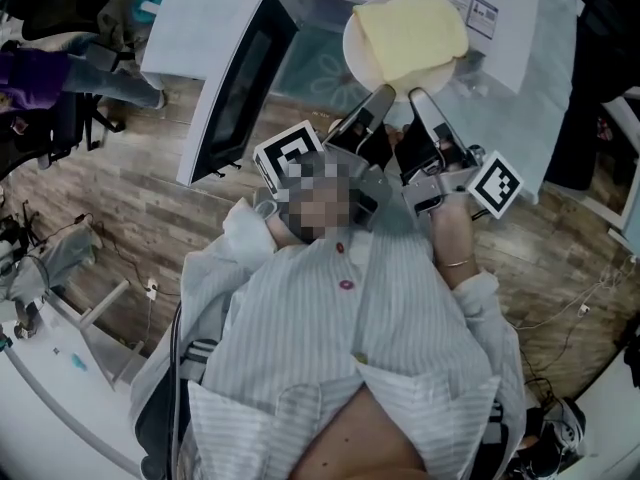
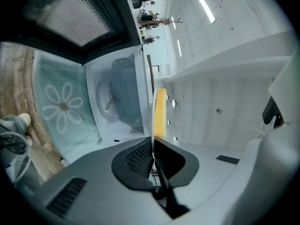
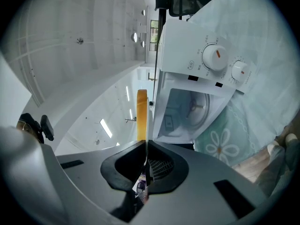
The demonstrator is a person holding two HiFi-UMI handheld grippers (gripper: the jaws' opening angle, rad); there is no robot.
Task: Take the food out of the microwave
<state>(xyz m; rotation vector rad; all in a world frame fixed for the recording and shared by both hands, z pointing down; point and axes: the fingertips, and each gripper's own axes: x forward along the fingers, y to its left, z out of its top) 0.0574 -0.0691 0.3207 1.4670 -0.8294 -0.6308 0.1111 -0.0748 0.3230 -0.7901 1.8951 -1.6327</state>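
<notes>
A white plate point(image 1: 354, 44) carries a flat yellow food point(image 1: 412, 32) in front of the open white microwave point(image 1: 505, 38). Both grippers grip the plate's near rim side by side: my left gripper point(image 1: 382, 94) and my right gripper point(image 1: 417, 97). The left gripper view has the plate edge-on point(image 2: 153, 118) with the yellow food point(image 2: 160, 112) beside it, and my left gripper point(image 2: 153, 146) is shut on the rim. My right gripper point(image 3: 146, 149) is likewise shut on the plate's edge point(image 3: 148, 125), next to the food point(image 3: 142, 112).
The microwave door point(image 1: 236, 90) hangs open at the left. The cavity with its turntable point(image 2: 115, 100) holds nothing. Two control knobs point(image 3: 216, 56) sit on the front panel. A pale tablecloth with a daisy print point(image 2: 61, 109) covers the table. Wood floor lies below.
</notes>
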